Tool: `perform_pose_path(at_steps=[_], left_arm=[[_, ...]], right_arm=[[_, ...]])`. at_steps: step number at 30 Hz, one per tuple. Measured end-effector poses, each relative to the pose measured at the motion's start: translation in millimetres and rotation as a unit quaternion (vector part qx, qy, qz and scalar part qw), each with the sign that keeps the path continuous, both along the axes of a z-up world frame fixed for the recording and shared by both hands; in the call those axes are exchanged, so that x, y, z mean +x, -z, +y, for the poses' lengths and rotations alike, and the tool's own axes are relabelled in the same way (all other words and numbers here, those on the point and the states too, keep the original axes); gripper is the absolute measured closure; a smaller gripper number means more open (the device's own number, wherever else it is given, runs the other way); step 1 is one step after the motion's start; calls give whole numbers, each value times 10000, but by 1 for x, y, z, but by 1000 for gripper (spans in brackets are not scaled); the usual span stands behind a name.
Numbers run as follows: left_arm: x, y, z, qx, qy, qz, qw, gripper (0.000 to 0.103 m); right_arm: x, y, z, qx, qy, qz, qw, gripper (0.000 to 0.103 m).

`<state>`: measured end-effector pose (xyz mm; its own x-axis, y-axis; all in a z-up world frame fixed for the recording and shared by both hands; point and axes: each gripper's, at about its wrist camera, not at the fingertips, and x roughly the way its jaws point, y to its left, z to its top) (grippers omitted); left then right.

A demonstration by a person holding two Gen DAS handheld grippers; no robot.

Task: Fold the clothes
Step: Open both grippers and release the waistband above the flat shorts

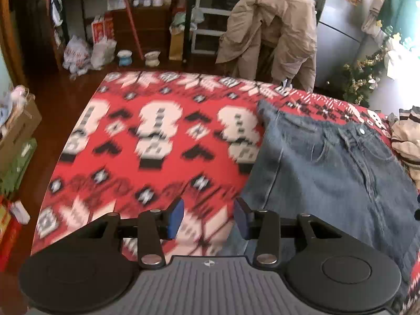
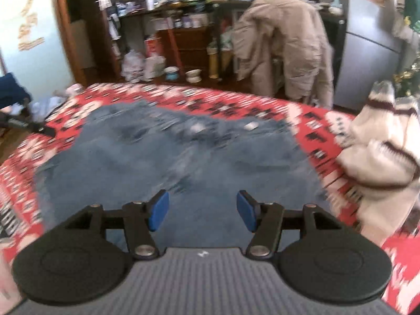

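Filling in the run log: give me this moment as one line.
task: fold clothes | left tongs: open, empty | right tongs: open, empty | jeans: flat on red blanket | striped sweater: heaped beside

One pair of jeans lies on one red patterned blanket. One cream striped sweater is heaped at the blanket's right edge. One tan coat hangs behind. Two small pots stand on the floor, beside two white plastic bags. One silver fridge stands at the right.
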<state>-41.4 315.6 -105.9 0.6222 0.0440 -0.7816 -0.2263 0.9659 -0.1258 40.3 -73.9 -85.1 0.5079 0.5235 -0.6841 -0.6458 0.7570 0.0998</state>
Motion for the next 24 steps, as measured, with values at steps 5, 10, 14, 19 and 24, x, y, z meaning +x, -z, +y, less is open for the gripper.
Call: perform_pose_path(at_steps=[5,10,14,19,24], left_arm=[[-21,20,3,-317,83,22,9995,69],[-28,36,-7,-413,249,-26,9988,70],[-30,37,-16,-325,205,-55,9992,79],[-39,28,-31,-22,130,-90,9999,94],[-63,8,-25,-109,-88,-261,9996,96]], right_arm=[[-43,7,5,220,-124,229,9994,41],[-56,18,6,340,40,429,9985,41],[-61,20,2,393,170,484,9979,41],[-58,25,4,238,193,404,9987,41],[-56,24,3,321,195,456,9983,41]])
